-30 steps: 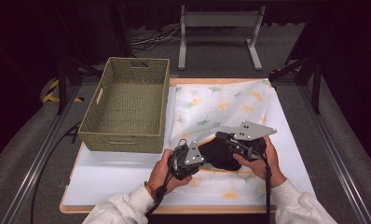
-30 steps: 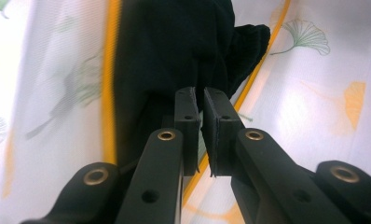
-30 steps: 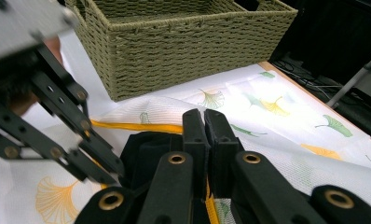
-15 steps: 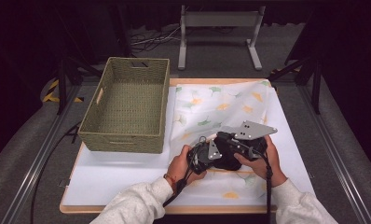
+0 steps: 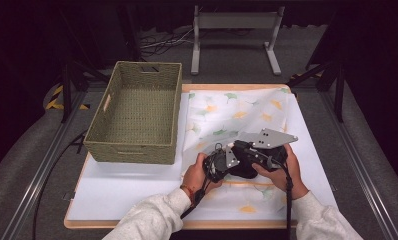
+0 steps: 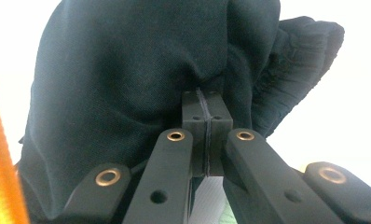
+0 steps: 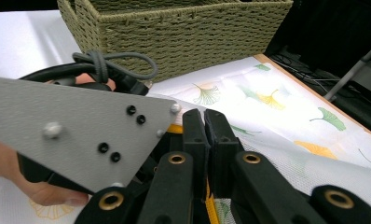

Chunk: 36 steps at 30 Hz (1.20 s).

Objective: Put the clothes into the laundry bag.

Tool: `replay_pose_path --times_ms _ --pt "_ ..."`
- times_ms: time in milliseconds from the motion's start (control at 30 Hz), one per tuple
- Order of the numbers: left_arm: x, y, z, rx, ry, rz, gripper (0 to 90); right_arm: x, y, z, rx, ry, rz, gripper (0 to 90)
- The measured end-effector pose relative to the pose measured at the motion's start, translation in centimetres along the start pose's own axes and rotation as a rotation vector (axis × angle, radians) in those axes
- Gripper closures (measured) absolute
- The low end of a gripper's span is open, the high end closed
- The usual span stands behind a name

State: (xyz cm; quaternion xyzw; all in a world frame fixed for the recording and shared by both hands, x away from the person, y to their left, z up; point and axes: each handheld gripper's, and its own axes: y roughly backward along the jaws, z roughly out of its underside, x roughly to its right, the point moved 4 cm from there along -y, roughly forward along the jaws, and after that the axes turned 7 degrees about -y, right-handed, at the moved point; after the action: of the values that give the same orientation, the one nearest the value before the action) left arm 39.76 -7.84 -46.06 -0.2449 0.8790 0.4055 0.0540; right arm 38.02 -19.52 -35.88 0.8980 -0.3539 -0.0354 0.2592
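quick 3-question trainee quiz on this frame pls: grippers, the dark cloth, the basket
1. True or false: the left gripper has its jaws shut on the black garment.
2. The woven basket holds: A) the black garment B) folded towels C) nothing visible.
3. What lies spread on the white table under both grippers?

Key
1. True; the pads pinch dark fabric in the left gripper view.
2. C.
3. A white cloth printed with ginkgo leaves; the right gripper, jaws shut, hangs over it.
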Motion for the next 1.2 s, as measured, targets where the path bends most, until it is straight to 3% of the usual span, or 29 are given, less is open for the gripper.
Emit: replay_pose_path --times_ms 267,700,1033,1067,1200 --pt "-0.3 -0.6 -0.3 0.022 0.031 -0.018 89.6 0.2 0.0 0.1 -0.004 -0.009 0.004 88.5" --pt "-0.3 -0.4 -0.4 0.071 0.075 0.003 89.6 0.3 -0.2 0.3 -0.018 -0.020 -0.002 88.5" --pt "0.2 0.2 -0.2 0.083 0.070 0.046 87.9 0.3 -0.1 0.4 -0.021 -0.016 -0.003 88.4" --pt "0.1 0.5 -0.1 0.069 0.047 0.053 87.8 0.3 -0.1 0.3 -0.022 -0.016 -0.003 88.5" --pt "0.1 0.9 0.2 0.078 0.050 0.053 87.7 0.3 -0.1 0.4 -0.023 -0.015 -0.003 88.5"
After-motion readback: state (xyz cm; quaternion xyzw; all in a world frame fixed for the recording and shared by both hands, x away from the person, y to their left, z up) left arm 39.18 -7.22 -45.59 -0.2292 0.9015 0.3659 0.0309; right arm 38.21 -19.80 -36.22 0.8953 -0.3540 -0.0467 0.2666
